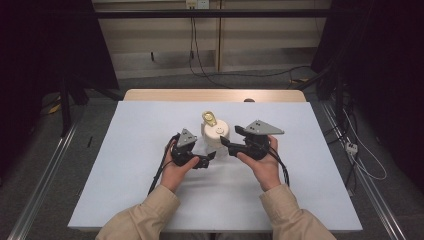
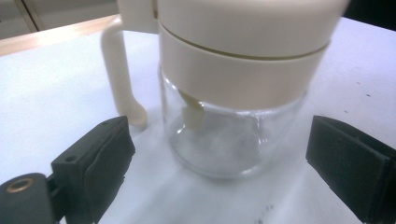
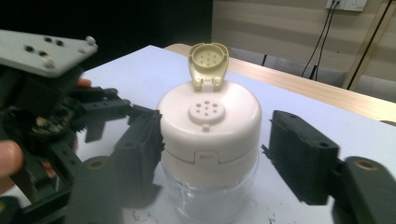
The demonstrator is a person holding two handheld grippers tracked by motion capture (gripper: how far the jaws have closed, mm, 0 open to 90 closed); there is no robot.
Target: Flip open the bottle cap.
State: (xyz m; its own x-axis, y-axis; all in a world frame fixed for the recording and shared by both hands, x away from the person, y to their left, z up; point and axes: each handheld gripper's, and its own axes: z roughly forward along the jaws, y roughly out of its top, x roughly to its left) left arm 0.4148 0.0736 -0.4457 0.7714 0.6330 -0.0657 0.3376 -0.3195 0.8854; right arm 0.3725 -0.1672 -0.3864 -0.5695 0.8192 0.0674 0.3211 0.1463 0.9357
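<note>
Jar (image 1: 216, 134) stood near the middle of the white table (image 1: 125, 165), between our two grippers, with bare surface open on every side and the table edges well away. We saw it from above as a cream cap with its small flip lid (image 1: 209, 118) raised at the far side; the glass below was hidden there by the cap itself. In the left gripper view the cap (image 2: 243, 60) ran off the top of the frame, so its top was cut off, while the clear glass body (image 2: 219, 140) and a cream handle (image 2: 119, 79) on one side showed plainly; something pale hung inside the glass, too blurred for us to name. Our left gripper (image 2: 219, 161) had its jaws spread wide on either side of the glass, and we saw a gap between each pad and the jar. Our right gripper (image 3: 215, 158) also stood with its jaws parted around the cap; the far pad was clearly off it, while the near pad sat so close to the cap's edge that we could not tell whether it touched. In that same view the pierced top (image 3: 207, 112) and the upright lid (image 3: 208, 65) were sharp, but the glass base was dim and cut by the bottom edge. From above, our hands covered much of both grippers, and their fingertips were hard to make out against the jar.
</note>
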